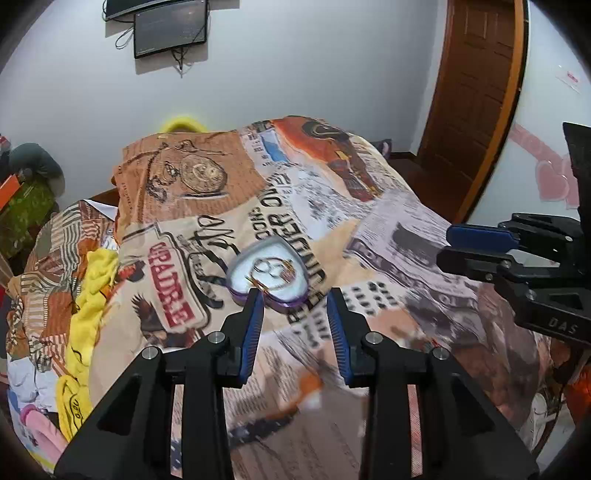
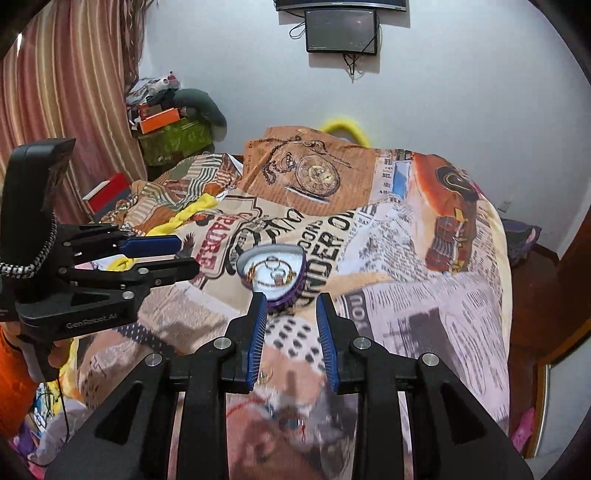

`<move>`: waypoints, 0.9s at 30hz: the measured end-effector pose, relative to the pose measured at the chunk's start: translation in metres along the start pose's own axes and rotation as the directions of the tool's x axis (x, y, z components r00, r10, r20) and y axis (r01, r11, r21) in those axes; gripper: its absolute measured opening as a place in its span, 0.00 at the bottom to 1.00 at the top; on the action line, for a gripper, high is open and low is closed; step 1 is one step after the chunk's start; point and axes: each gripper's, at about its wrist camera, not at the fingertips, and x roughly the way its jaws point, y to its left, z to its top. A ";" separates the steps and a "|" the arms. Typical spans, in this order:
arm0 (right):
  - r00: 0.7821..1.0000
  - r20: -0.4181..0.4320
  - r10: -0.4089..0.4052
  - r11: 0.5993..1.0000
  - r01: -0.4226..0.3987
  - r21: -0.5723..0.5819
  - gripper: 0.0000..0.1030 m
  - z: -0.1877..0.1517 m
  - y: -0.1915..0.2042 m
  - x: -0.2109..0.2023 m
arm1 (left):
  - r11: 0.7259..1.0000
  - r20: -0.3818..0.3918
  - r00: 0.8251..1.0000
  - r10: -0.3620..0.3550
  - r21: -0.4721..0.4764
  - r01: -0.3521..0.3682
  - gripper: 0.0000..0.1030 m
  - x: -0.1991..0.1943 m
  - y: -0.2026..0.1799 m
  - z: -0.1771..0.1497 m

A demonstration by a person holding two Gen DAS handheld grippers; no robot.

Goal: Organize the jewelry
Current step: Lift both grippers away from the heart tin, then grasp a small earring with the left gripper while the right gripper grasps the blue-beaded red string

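Note:
A heart-shaped purple jewelry box with a white lining lies open on the printed bedspread and holds gold rings and a chain. It also shows in the right wrist view. My left gripper is open and empty just in front of the box; it shows from the side in the right wrist view. My right gripper is open and empty, close in front of the box; it shows at the right in the left wrist view. A small gold piece lies on the bedspread under my right gripper.
The bedspread covers a bed with a yellow cloth at its left side. A pile of boxes and clothes stands by the curtain. A wooden door is at the right and screens hang on the wall.

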 end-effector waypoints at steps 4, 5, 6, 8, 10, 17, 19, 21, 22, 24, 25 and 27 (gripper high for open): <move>1.000 -0.014 -0.008 1.000 0.008 0.019 0.24 -0.016 -0.003 -0.006 | 1.000 -0.020 1.000 -0.015 0.014 0.016 0.34 0.000 -0.014 -0.013; 1.000 -0.017 -0.008 1.000 0.008 0.024 0.24 -0.019 -0.003 -0.007 | 1.000 -0.024 1.000 -0.015 0.017 0.015 0.34 0.001 -0.016 -0.016; 1.000 -0.024 -0.005 0.999 0.006 0.033 0.24 -0.024 -0.005 -0.008 | 1.000 -0.031 0.999 -0.017 0.019 0.018 0.34 0.003 -0.019 -0.020; 0.999 -0.038 -0.004 0.999 0.006 0.042 0.24 -0.032 -0.007 -0.009 | 0.999 -0.047 0.998 -0.031 0.017 0.032 0.34 0.007 -0.024 -0.027; 0.998 -0.054 -0.012 0.999 0.015 0.051 0.24 -0.041 -0.009 -0.008 | 0.999 -0.067 0.997 -0.045 0.015 0.046 0.34 0.012 -0.028 -0.035; 0.993 -0.118 -0.010 0.998 0.017 0.064 0.24 -0.070 -0.011 0.002 | 0.997 -0.132 0.990 -0.056 0.047 0.062 0.34 0.031 -0.046 -0.062; 0.990 -0.138 0.007 0.998 0.003 0.070 0.24 -0.075 -0.010 0.009 | 0.996 -0.144 0.988 -0.059 0.055 0.068 0.34 0.034 -0.048 -0.066; 0.988 -0.155 0.020 0.997 -0.009 0.072 0.24 -0.078 -0.009 0.014 | 0.996 -0.151 0.987 -0.062 0.059 0.072 0.34 0.038 -0.049 -0.069; 0.986 -0.164 0.025 0.997 -0.014 0.071 0.24 -0.080 -0.008 0.019 | 0.995 -0.156 0.985 -0.068 0.058 0.078 0.34 0.041 -0.048 -0.069; 0.983 -0.179 0.033 0.997 -0.021 0.068 0.24 -0.082 -0.007 0.026 | 0.994 -0.170 0.981 -0.089 0.049 0.099 0.34 0.046 -0.047 -0.070; 0.982 -0.185 0.038 0.997 -0.025 0.068 0.24 -0.082 -0.006 0.029 | 0.993 -0.177 0.979 -0.098 0.044 0.107 0.34 0.050 -0.046 -0.069; 0.979 -0.199 0.048 0.997 -0.036 0.064 0.24 -0.084 -0.005 0.034 | 0.993 -0.185 0.977 -0.106 0.041 0.115 0.33 0.056 -0.046 -0.068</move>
